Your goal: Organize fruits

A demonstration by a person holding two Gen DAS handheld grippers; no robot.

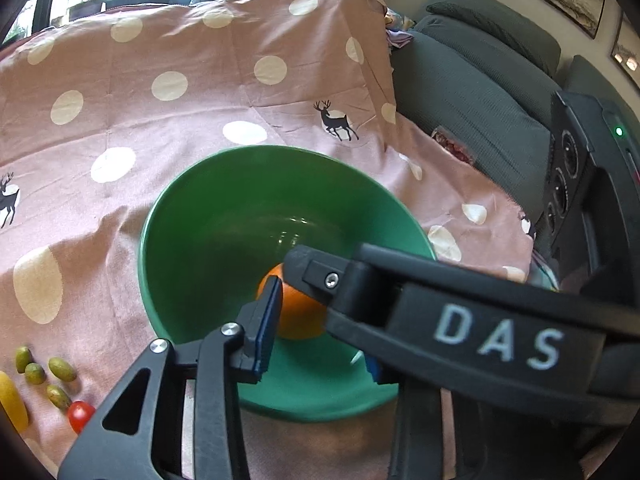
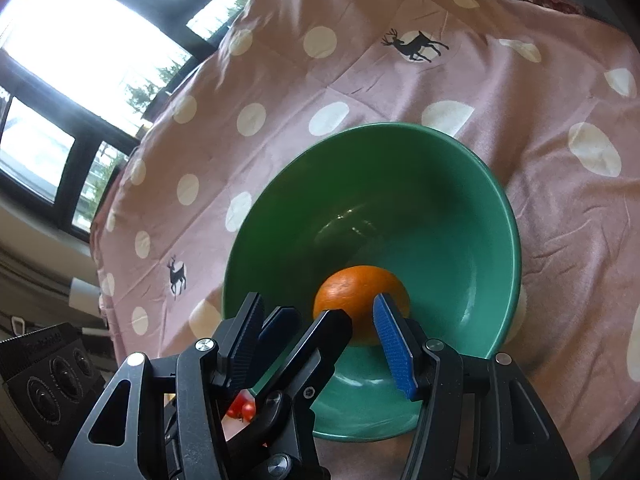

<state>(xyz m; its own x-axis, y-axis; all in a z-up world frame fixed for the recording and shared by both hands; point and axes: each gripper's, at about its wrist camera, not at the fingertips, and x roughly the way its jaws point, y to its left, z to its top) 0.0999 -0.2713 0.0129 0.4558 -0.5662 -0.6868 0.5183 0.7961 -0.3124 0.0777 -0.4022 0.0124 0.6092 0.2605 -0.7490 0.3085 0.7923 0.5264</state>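
A green bowl (image 1: 224, 216) (image 2: 472, 200) sits on a pink polka-dot cloth. An orange (image 1: 298, 316) (image 2: 356, 292) lies inside it near the front wall. My left gripper (image 1: 320, 336) reaches into the bowl with its jaws around the orange; whether they press it is hidden by the other gripper's body crossing in front. My right gripper (image 2: 320, 344) is open over the bowl's near rim, just short of the orange, and holds nothing. The left gripper's fingers (image 2: 328, 320) cross between its jaws.
Several green olives (image 1: 60, 368), a cherry tomato (image 1: 80, 414) and a yellow fruit (image 1: 12, 400) lie on the cloth (image 1: 160, 128) at the lower left. More red tomatoes (image 2: 240, 406) show under my right gripper. A grey sofa (image 1: 472, 92) stands to the right.
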